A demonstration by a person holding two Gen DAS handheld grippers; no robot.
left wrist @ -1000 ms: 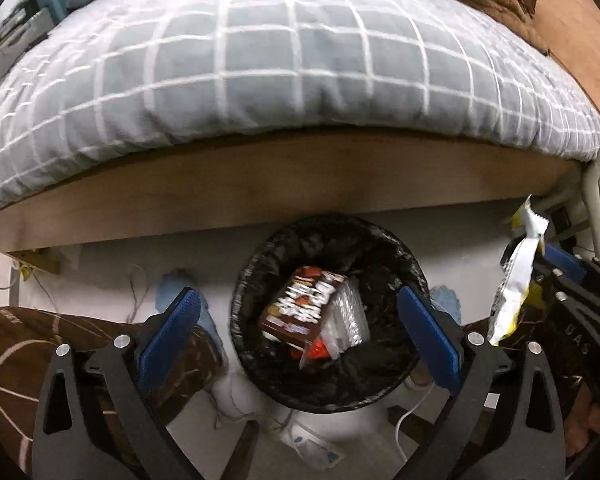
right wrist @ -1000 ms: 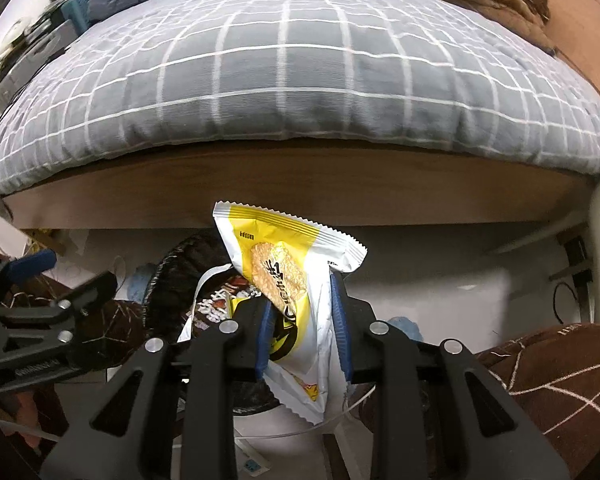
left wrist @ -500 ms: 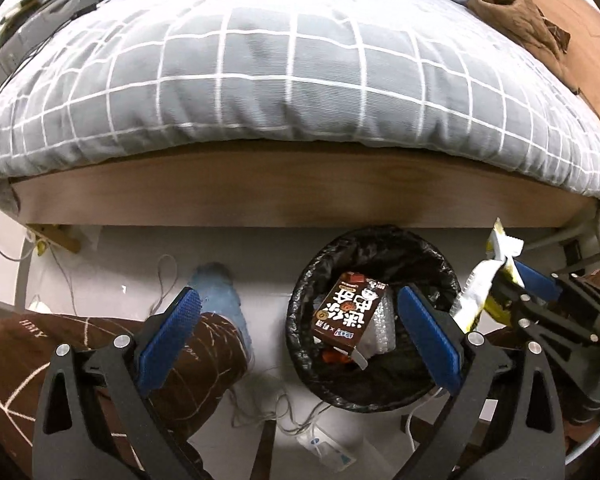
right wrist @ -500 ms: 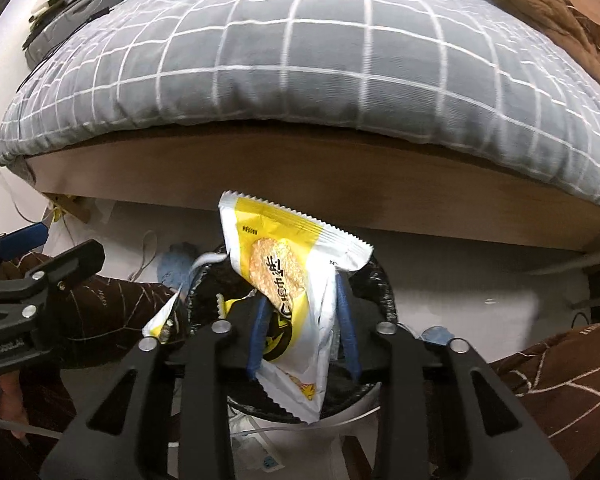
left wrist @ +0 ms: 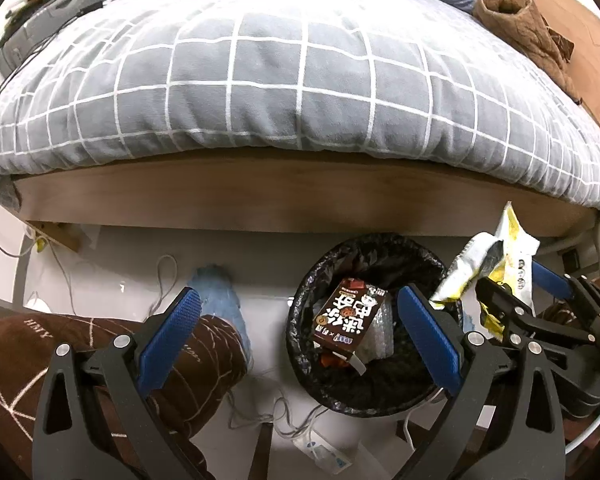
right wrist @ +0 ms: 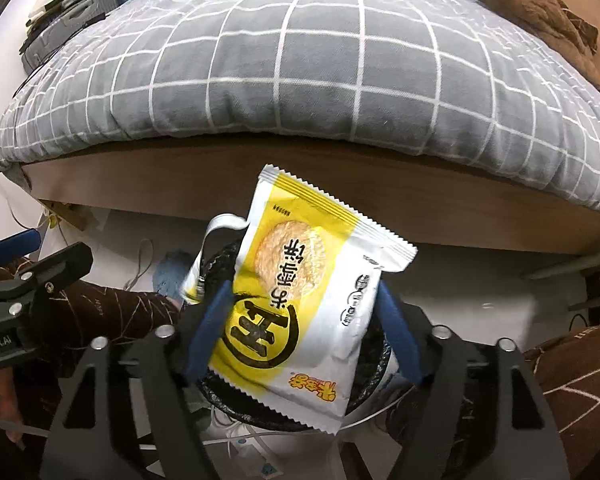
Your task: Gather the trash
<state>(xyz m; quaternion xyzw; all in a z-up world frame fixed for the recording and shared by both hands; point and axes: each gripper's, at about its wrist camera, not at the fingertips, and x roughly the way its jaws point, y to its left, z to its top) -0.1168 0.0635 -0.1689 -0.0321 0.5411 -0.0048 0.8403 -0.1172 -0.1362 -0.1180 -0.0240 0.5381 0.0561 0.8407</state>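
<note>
Right gripper (right wrist: 306, 332) sat at lower centre of the right wrist view, jaws just opening wide; the yellow-and-white snack wrapper (right wrist: 308, 304) was between them, tilted, and the blue pads looked clear of it on both sides, so released, not clenched. Wrapper hung right above the black-lined trash bin (right wrist: 374, 376), covering most of its mouth.

In the left wrist view the same wrapper (left wrist: 496, 256) showed at right edge, just above the bin's (left wrist: 380, 248) right rim, with the right gripper (left wrist: 516, 292) under it. Left gripper (left wrist: 300, 340) spread open at the bottom of the frame, nothing between the pads. Bin in lower centre-right already held a brown snack box (left wrist: 350, 318) lying on clear crinkled plastic (left wrist: 378, 334).

Bed with grey checked duvet (left wrist: 292, 80) filled the upper half, wooden bed frame (left wrist: 260, 200) below it. Brown patterned trouser leg (left wrist: 100, 360) at lower left, blue slipper (left wrist: 220, 292) on the white floor (left wrist: 140, 256) near it, cables and a power strip (left wrist: 324, 452) at bottom centre.
</note>
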